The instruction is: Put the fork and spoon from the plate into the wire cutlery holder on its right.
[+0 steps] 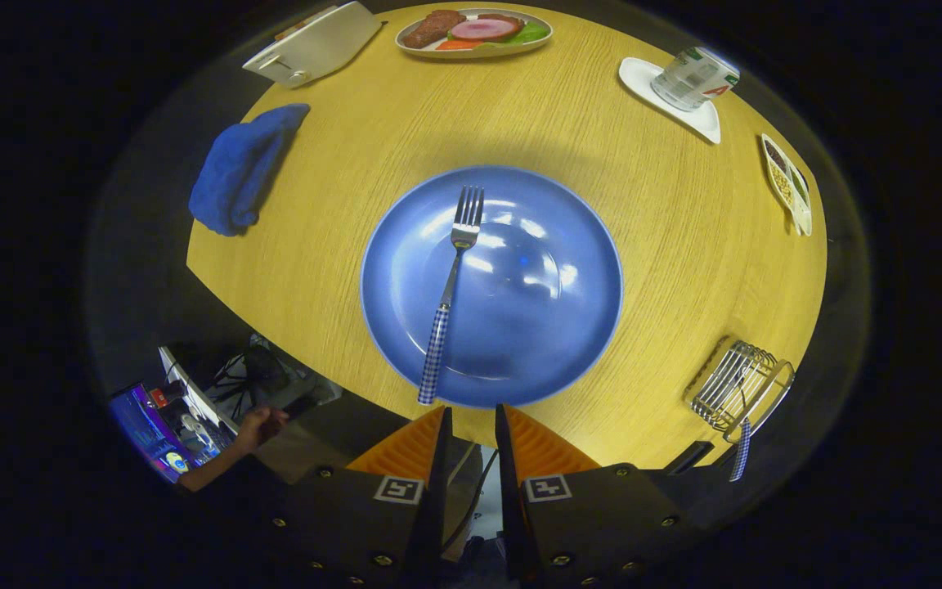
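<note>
A blue plate [536, 327] lies on the round wooden table just ahead of my fingers. On its left half rests a fork [448, 294] with a blue checked handle, tines pointing away from me, handle end over the near rim. The wire cutlery holder [734, 384] stands to the plate's right near the table edge; a piece of cutlery with a blue checked handle [739, 460] sticks out of it toward me. My gripper [473, 419] hovers high above the plate's near rim, its orange fingers [414, 446] a narrow gap apart with nothing between them.
A blue cloth [242, 168] lies at the table's left edge. Beyond the plate are a white toaster [316, 45], a dish of food [475, 33], a can on a white coaster [692, 78] and a small divided dish [788, 184]. A person's hand [262, 425] reaches below the table.
</note>
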